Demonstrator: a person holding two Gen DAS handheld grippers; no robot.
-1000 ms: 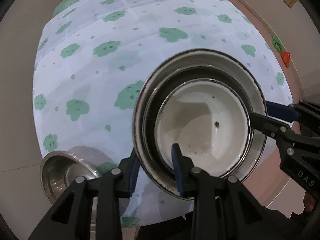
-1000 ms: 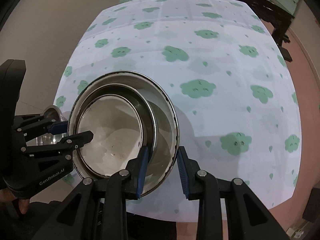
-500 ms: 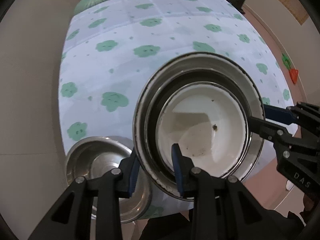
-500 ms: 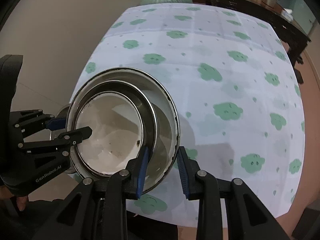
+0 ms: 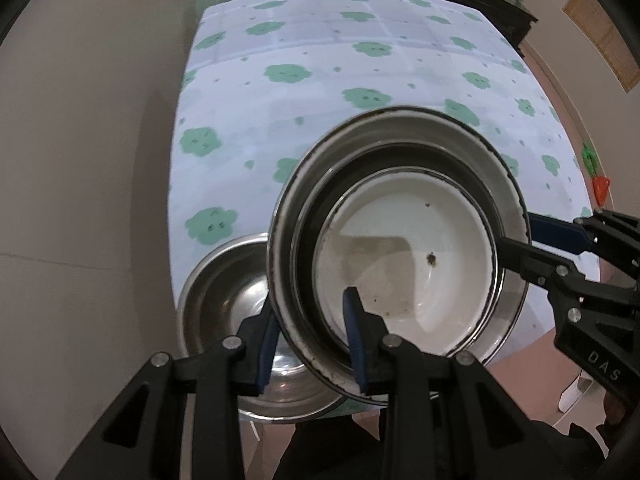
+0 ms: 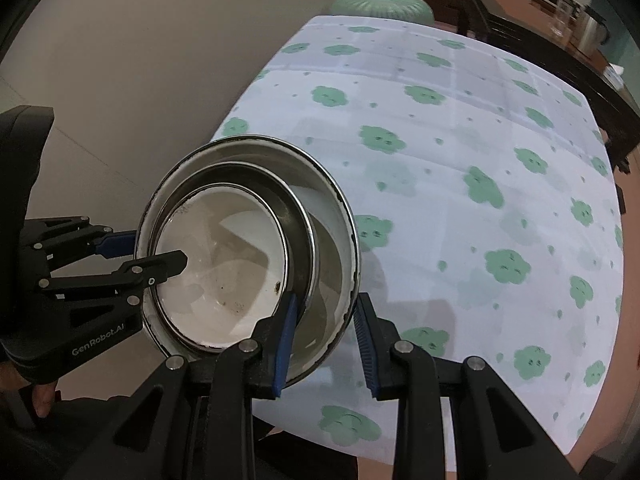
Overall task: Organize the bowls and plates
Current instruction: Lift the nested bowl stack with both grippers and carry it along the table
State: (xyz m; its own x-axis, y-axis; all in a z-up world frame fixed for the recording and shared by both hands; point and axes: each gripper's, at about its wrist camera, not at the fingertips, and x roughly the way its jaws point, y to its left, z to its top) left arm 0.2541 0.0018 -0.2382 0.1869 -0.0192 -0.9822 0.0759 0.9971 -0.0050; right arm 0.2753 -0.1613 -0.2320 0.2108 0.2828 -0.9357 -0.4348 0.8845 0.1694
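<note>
Each gripper, the left gripper (image 5: 312, 340) and the right gripper (image 6: 326, 344), pinches the rim of the stacked bowls (image 5: 400, 248). Keep them level, then lower them straight into the steel bowl (image 5: 224, 300) at the table (image 5: 320, 80) corner.

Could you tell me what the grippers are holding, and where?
Both hold the nested bowl stack by opposite sides of its rim: left gripper, right gripper.

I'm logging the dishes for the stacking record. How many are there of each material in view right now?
Steel bowls: 3. The large outer steel bowl, the steel bowl nested inside it, and the separate empty steel bowl on the cloth-covered table.
White enamel bowls: 1. The white enamel bowl with dark specks, innermost in the stack.
Total: 4.
</note>
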